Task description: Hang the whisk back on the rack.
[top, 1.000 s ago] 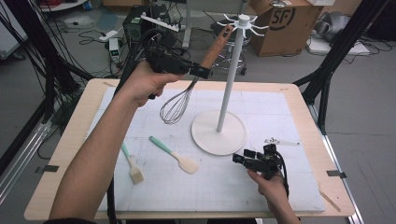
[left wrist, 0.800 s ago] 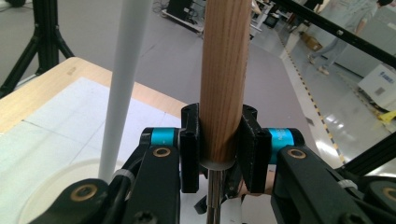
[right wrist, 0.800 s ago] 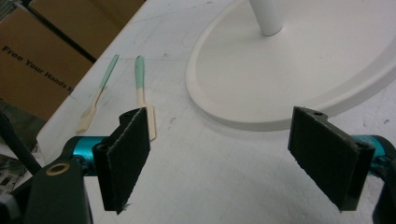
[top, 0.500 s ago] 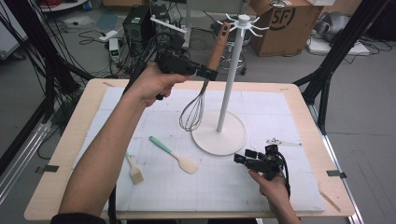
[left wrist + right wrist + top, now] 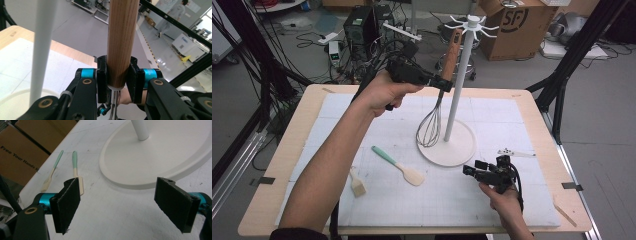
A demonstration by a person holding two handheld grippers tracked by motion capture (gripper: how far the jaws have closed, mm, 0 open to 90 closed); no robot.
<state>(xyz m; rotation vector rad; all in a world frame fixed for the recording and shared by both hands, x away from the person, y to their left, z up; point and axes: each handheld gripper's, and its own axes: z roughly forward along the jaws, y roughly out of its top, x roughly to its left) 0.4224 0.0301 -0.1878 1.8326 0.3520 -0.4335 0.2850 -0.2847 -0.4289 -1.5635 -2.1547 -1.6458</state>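
My left gripper [image 5: 446, 84] is shut on the wooden handle [image 5: 453, 50] of a wire whisk [image 5: 430, 127], which I hold upright above the table. The whisk hangs close to the left of the pole [image 5: 460, 75] of a white hook stand, its wires just over the round base [image 5: 459, 152]. In the left gripper view both pads clamp the handle [image 5: 122, 37], with the pole [image 5: 42, 50] to its left. My right gripper [image 5: 475, 168] rests low near the front right of the table, open, nothing between its pads [image 5: 66, 202]; the stand base [image 5: 162, 157] lies ahead of it.
A teal-handled spatula [image 5: 398, 166] and a small brush [image 5: 357, 186] lie on the white mat left of the stand, also seen as spatula [image 5: 76, 170] and brush [image 5: 52, 173]. A small white piece [image 5: 514, 152] lies right of the base. Hooks [image 5: 472, 21] ring the pole's top.
My left hand has carried the whisk to the right and a little down, from tilted and well left of the pole to nearly upright right beside it. The right gripper has stayed put.
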